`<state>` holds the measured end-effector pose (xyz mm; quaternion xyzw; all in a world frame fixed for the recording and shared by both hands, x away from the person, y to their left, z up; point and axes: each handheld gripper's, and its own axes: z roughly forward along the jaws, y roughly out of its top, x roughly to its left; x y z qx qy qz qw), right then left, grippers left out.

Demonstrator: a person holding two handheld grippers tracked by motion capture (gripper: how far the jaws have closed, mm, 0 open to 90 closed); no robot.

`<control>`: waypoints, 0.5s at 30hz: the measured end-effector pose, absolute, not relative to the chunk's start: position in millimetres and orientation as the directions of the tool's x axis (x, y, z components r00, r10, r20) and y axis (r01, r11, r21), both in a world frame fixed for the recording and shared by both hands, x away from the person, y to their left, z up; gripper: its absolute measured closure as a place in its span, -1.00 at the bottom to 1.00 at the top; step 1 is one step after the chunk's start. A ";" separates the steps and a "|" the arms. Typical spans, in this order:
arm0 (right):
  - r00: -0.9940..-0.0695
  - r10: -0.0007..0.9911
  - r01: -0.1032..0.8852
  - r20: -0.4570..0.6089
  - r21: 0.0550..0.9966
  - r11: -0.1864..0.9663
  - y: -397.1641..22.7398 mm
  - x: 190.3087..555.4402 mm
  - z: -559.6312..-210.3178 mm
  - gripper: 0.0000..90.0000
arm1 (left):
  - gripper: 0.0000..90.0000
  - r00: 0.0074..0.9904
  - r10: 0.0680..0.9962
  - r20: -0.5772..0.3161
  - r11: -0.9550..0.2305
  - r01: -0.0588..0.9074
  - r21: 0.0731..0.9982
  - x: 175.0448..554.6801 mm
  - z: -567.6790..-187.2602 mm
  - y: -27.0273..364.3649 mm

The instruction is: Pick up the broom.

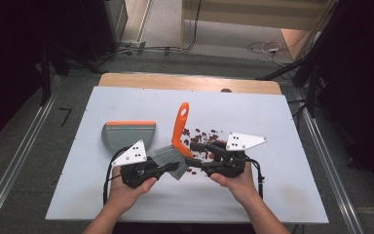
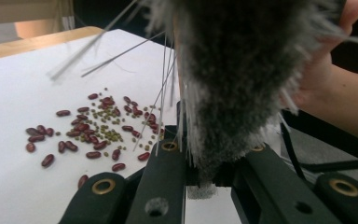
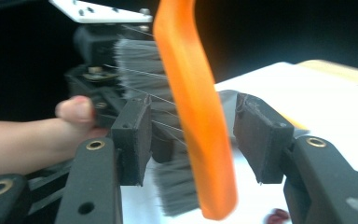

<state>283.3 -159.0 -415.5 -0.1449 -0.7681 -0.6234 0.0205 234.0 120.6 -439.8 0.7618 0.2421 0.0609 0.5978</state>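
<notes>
Grey-bristled hand brush with curved orange plastic handle (image 1: 177, 141) sits mid-desk, bristle head pinched in left gripper (image 1: 168, 168) fingers, handle tilted up and away. Right gripper (image 1: 199, 151) fingers spread either side of the orange handle, pads apart from it in the right gripper view. Scattered red kidney beans and small green beans (image 2: 93, 133) lie on the white desk (image 1: 272, 126) just beyond the brush. Grey dustpan with orange edge (image 1: 128, 134) lies left, apart. Bristles block much of the left gripper view; the handle there is hidden. Some beans hidden behind right gripper.
</notes>
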 end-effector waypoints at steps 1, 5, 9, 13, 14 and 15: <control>-0.960 0.170 0.255 0.224 0.948 0.192 -158.9 283.8 -416.9 0.05 | 0.90 0.887 0.417 -0.199 -0.173 0.292 0.940 233.7 -440.2 119.0; -0.962 0.145 0.256 0.230 0.945 0.201 -159.1 283.3 -419.7 0.08 | 0.90 0.903 0.377 -0.205 -0.175 0.287 0.942 233.1 -440.1 116.7; -0.962 0.100 0.270 0.255 0.943 0.191 -158.4 284.0 -422.1 0.16 | 0.90 0.921 0.332 -0.204 -0.184 0.275 0.944 231.9 -440.0 112.9; -0.958 0.053 0.286 0.281 0.937 0.202 -156.6 285.5 -423.9 0.25 | 0.90 0.927 0.313 -0.205 -0.192 0.273 0.943 231.5 -440.2 111.0; -0.952 0.025 0.303 0.305 0.931 0.205 -155.1 286.4 -425.7 0.32 | 0.90 0.929 0.308 -0.205 -0.193 0.272 0.943 231.6 -440.5 110.4; -0.950 0.023 0.310 0.311 0.929 0.203 -154.7 286.8 -426.4 0.35 | 0.90 0.930 0.304 -0.206 -0.196 0.273 0.942 231.8 -440.5 110.5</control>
